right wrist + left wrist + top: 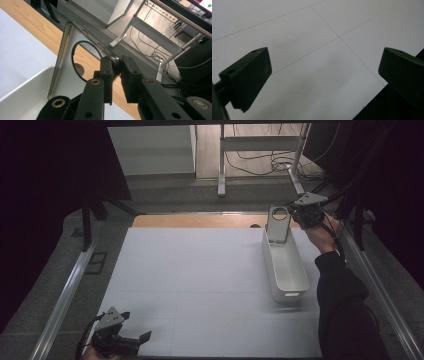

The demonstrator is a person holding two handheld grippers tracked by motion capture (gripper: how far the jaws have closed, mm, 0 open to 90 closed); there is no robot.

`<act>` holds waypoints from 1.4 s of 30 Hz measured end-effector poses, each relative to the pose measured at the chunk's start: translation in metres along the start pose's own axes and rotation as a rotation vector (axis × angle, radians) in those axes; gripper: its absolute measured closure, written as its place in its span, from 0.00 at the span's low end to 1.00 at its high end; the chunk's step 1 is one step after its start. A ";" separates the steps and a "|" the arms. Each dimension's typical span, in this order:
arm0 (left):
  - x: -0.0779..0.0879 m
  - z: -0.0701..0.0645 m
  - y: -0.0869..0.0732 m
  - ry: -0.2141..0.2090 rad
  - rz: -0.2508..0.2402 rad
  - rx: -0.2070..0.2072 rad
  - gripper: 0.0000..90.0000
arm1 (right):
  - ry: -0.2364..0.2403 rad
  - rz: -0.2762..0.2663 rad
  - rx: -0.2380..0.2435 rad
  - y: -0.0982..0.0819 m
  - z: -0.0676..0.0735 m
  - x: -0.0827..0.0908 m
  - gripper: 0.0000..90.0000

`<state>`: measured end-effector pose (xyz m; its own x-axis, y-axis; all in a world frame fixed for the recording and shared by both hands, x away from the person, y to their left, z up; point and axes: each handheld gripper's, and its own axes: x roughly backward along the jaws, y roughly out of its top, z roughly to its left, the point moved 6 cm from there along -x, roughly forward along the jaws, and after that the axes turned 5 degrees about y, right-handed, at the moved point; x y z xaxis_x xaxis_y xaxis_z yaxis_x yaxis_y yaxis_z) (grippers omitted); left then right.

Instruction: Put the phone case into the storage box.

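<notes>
The right gripper [300, 213] has its jaws clamped on the edge of a grey plate with a round hole [278, 224], which stands upright at the far end of the white bin [285, 270]. The step looks like lowering it in; next, easing it down and releasing. The left gripper [131, 327] waits near the bin's opposite desk [200, 270] corner, jaws wide apart and empty.

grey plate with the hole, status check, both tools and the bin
Right tool shut on grey plate edge, plate upright at far end of white bin. Left tool open, over the table's near edge. Nothing in the way.
</notes>
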<state>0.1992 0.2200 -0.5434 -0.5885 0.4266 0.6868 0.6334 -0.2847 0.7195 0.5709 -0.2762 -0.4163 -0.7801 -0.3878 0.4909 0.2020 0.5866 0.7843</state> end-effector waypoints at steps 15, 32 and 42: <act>0.000 0.000 0.000 -0.001 0.002 -0.002 0.00 | -0.002 -0.016 0.004 -0.008 0.003 -0.004 0.89; 0.000 0.000 0.000 -0.002 0.003 0.000 0.00 | -0.006 -0.023 -0.001 -0.014 0.005 -0.005 0.87; 0.000 0.000 0.000 0.000 0.004 -0.002 0.00 | -0.027 -0.010 -0.005 -0.016 0.004 -0.007 0.83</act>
<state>0.1991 0.2195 -0.5436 -0.5860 0.4256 0.6895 0.6348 -0.2877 0.7172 0.5709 -0.2796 -0.4335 -0.7979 -0.3745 0.4723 0.1966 0.5790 0.7913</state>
